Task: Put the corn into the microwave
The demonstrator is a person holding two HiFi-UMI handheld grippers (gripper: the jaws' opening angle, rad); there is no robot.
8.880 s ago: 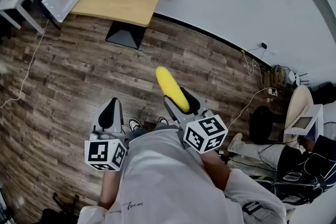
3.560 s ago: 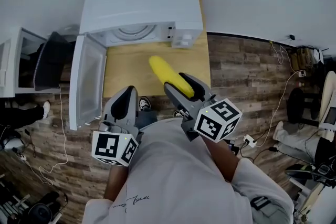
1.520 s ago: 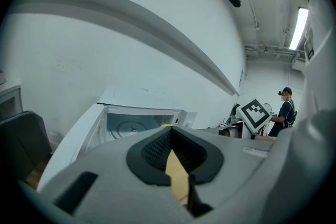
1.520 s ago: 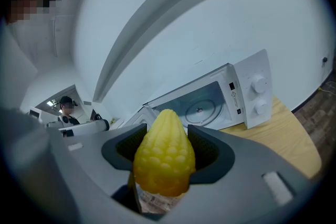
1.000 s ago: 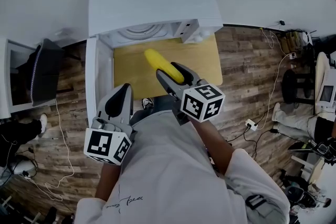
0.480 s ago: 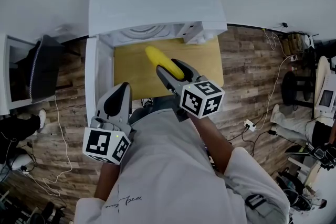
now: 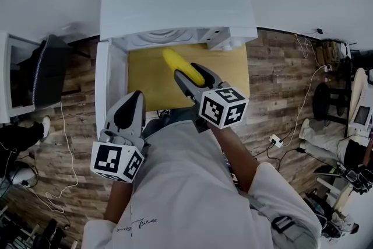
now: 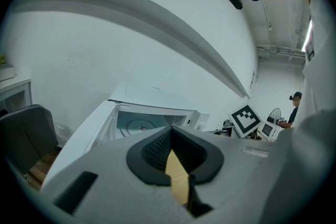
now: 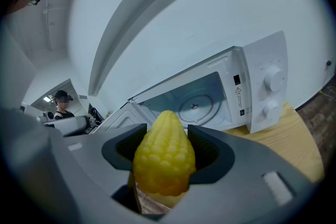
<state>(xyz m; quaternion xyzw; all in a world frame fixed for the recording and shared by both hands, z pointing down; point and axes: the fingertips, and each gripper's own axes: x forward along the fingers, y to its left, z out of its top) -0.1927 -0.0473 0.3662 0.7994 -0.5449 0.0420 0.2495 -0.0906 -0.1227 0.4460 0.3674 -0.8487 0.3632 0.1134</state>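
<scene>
Squeezing the corn (image 9: pixel 164 160), right gripper (image 9: pixel 167 138) fingers (image 9: pixel 211 150) hold firm; left gripper (image 8: pixel 171 135) seems closed.

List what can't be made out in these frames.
- Head view: cavity of the white microwave, hidden under its own top.
- Head view: rear of the yellow corn cob, covered by the right claw.
- Right gripper view: print on the warning label, too small.

Microwave (image 7: pixel 178 0) door (image 7: pixel 111 81) open, swung left and standing out toward the person. Cavity (image 9: pixel 168 99) mouth unblocked, only the turntable (image 9: pixel 195 106) inside. Surface (image 7: pixel 145 76) ahead of it is bare. Nothing between the opening and the right tool (image 7: pixel 189 74) carrying the corn (image 7: pixel 175 61). Side limits: door beside the left tool (image 7: pixel 134 99), control panel (image 9: pixel 268 94) on the right.
</scene>
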